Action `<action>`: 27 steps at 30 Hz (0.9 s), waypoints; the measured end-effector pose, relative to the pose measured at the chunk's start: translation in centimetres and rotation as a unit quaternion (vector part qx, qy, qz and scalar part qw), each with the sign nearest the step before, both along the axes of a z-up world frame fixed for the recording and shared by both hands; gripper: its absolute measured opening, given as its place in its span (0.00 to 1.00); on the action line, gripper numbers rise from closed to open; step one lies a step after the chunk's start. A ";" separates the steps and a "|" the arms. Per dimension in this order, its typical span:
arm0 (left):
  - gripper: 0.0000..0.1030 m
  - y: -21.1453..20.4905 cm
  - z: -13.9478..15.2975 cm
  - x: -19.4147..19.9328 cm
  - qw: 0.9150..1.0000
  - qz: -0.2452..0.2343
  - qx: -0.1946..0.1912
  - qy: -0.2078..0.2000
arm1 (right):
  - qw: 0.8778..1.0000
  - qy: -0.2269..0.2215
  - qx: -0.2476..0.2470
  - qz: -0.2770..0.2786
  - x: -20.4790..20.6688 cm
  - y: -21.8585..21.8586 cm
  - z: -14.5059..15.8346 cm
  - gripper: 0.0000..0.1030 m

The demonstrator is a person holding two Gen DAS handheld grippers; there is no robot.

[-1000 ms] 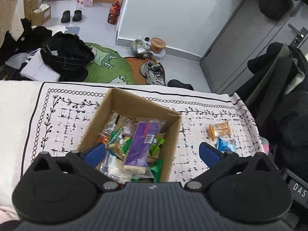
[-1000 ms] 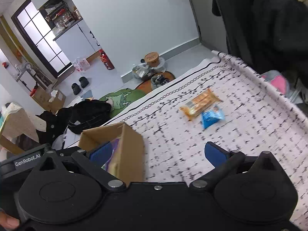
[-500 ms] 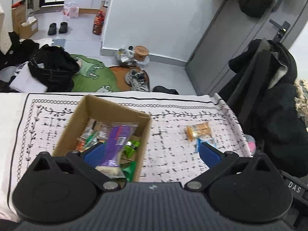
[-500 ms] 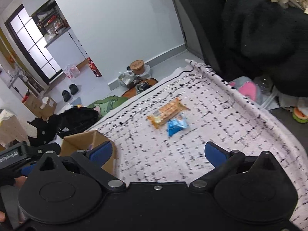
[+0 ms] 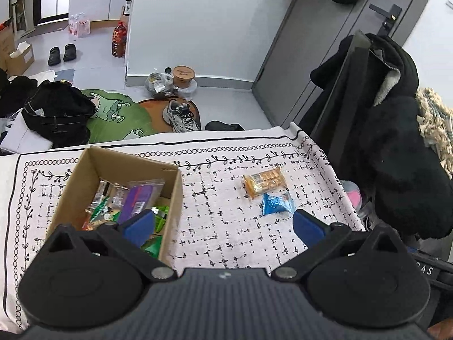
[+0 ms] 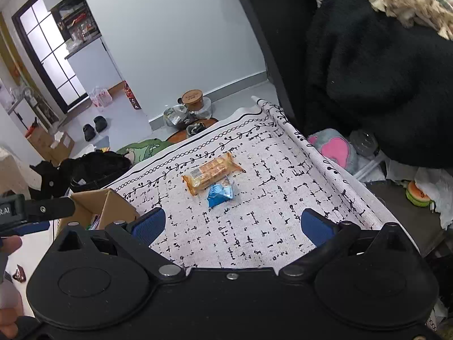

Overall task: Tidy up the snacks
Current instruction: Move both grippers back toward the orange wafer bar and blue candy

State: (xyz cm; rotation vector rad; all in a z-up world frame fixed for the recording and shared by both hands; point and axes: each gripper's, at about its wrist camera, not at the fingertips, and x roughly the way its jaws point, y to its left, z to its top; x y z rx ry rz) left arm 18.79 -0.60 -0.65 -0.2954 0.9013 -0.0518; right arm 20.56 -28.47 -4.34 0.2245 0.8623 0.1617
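An open cardboard box (image 5: 85, 175) (image 6: 113, 204) on the patterned tablecloth holds several wrapped snacks, a purple bar (image 5: 137, 199) among them. To its right lie an orange cracker pack (image 5: 263, 182) (image 6: 212, 171) and a small blue packet (image 5: 277, 203) (image 6: 220, 195), touching each other. My left gripper (image 5: 223, 226) hangs open above the cloth beside the box's right wall, nothing in it. My right gripper (image 6: 232, 226) is open and empty, short of the two loose packets. The left gripper's body (image 6: 34, 209) shows at the left edge of the right wrist view.
The tablecloth (image 5: 226, 226) ends at the far and right edges. Dark coats (image 5: 396, 155) hang close on the right. A pink and grey plush (image 6: 334, 147) lies beside the table. Shoes (image 5: 181, 116), bags and a green mat (image 5: 119, 113) cover the floor beyond.
My left gripper has drawn back and swung right, off the box towards the loose packets. My right gripper has also turned right, so the packets now sit centred ahead of it.
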 end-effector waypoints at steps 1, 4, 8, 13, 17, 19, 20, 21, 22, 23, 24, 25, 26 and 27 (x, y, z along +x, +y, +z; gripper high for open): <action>1.00 -0.3 0.0 0.1 1.000 -0.002 0.002 0.002 | 1.000 0.001 0.009 0.000 0.0 -0.3 -0.2 1.00; 1.00 -1.4 -0.4 0.6 1.000 -0.010 0.003 0.013 | 1.000 0.008 0.028 -0.006 0.0 -0.9 -0.7 1.00; 1.00 -2.6 -1.1 1.3 1.000 -0.013 0.003 0.017 | 0.999 0.006 0.036 -0.009 0.3 -1.5 -1.2 1.00; 0.99 -4.3 -2.0 2.6 0.999 -0.031 0.003 0.020 | 0.998 0.021 0.058 -0.017 1.3 -1.9 -2.1 0.98; 0.97 -5.2 -2.9 3.7 0.999 -0.035 0.000 0.025 | 0.997 0.031 0.071 -0.020 2.6 -1.7 -2.9 0.91; 0.97 -5.5 -3.4 4.3 0.999 -0.035 0.002 0.022 | 0.996 0.036 0.075 -0.020 3.2 -1.6 -3.3 0.91; 0.97 -5.5 -3.5 4.6 0.999 -0.034 0.002 0.021 | 0.996 0.039 0.078 -0.020 3.5 -1.6 -3.5 0.91; 0.96 -5.6 -3.7 4.8 0.999 -0.035 0.001 0.020 | 0.996 0.042 0.081 -0.021 3.8 -1.6 -3.7 0.91; 0.94 -5.7 -3.9 5.2 0.999 -0.036 -0.001 0.019 | 0.995 0.047 0.086 -0.024 4.2 -1.5 -4.0 0.91; 0.93 -5.8 -4.1 5.6 0.999 -0.037 -0.002 0.019 | 0.994 0.051 0.089 -0.026 4.6 -1.4 -4.2 0.90; 0.92 -5.9 -4.3 6.0 0.999 -0.037 -0.002 0.021 | 0.994 0.055 0.091 -0.027 5.1 -1.3 -4.4 0.88; 0.90 -5.9 -4.5 6.3 0.999 -0.038 -0.002 0.023 | 0.994 0.058 0.091 -0.029 5.5 -1.1 -4.6 0.87; 0.89 -6.0 -4.8 6.7 0.999 -0.036 -0.002 0.024 | 0.993 0.060 0.092 -0.031 5.8 -1.1 -4.9 0.87; 0.88 -6.0 -5.0 7.1 0.999 -0.034 -0.003 0.027 | 0.993 0.063 0.093 -0.033 6.2 -1.0 -5.1 0.87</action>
